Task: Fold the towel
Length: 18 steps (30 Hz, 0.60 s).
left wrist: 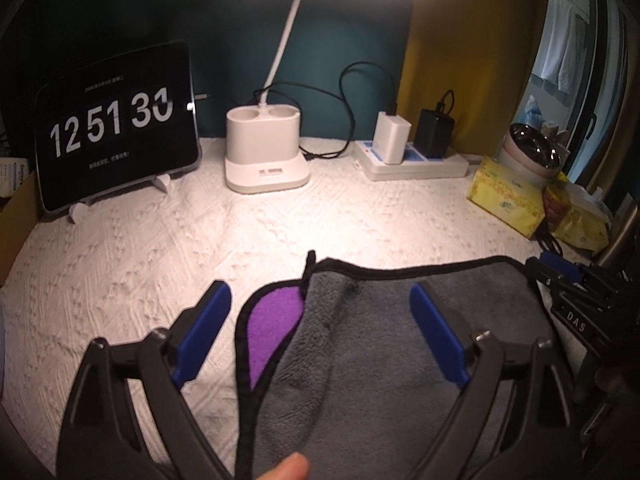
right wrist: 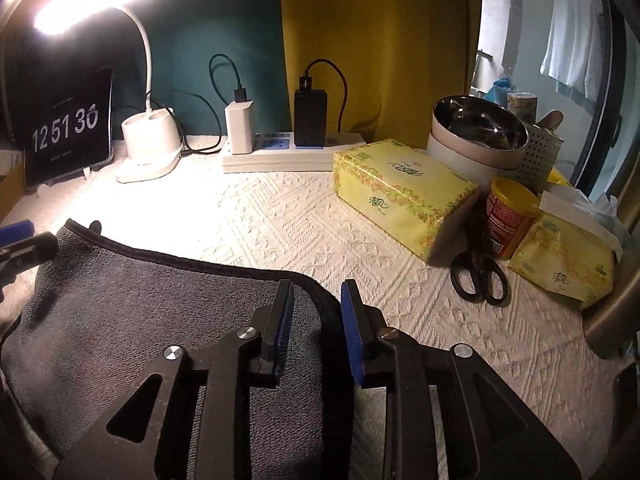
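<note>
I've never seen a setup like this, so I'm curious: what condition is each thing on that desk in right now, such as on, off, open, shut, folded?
Grey plush towel with black trim: folded over, purple underside showing at one edge.
Left tool: open, straddling the towel.
Right tool: open over the towel's edge.
White gooseneck desk lamp: on.
Black tablet clock: on, propped up.
White power strip: two chargers plugged in.
Black-handled scissors: shut, lying flat.

Our white quilted tabletop cover (right wrist: 280, 216)

On it we see the grey black-edged towel (right wrist: 140, 304), yellow tissue box (right wrist: 404, 192), black scissors (right wrist: 478, 276), white power strip (right wrist: 280, 156).
</note>
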Available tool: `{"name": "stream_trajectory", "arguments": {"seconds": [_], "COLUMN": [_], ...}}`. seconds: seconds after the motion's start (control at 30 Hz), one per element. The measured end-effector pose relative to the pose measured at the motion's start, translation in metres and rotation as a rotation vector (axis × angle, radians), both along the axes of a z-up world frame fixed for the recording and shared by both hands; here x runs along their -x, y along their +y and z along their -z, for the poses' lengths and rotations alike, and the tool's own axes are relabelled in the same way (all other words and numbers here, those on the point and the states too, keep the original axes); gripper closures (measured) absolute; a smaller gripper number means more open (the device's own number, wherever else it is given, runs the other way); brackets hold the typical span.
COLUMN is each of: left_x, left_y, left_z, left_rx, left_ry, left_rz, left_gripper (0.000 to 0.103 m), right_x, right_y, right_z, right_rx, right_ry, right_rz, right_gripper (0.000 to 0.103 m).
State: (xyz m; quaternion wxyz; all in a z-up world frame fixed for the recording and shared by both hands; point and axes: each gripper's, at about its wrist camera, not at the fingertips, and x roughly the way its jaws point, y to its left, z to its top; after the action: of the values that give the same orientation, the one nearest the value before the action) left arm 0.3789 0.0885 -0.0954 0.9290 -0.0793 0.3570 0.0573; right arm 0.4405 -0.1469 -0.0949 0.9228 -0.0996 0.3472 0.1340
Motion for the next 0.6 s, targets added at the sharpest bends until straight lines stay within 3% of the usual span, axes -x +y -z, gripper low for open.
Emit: {"name": "stream_trajectory", "arguments": {"seconds": [0.6], "left_x": [0.054], "left_y": [-0.004], "left_z": [-0.039], "left_rx": [0.014], "left_ry": [-0.090], "left_rz": [0.017], "left_gripper": [0.006], "right_x": [0.049], "right_y": [0.000], "right_z": [-0.041], "right_rx": [-0.057], "right_ry": [-0.067], "right_rz": [0.001], "right_gripper": [0.069]}}
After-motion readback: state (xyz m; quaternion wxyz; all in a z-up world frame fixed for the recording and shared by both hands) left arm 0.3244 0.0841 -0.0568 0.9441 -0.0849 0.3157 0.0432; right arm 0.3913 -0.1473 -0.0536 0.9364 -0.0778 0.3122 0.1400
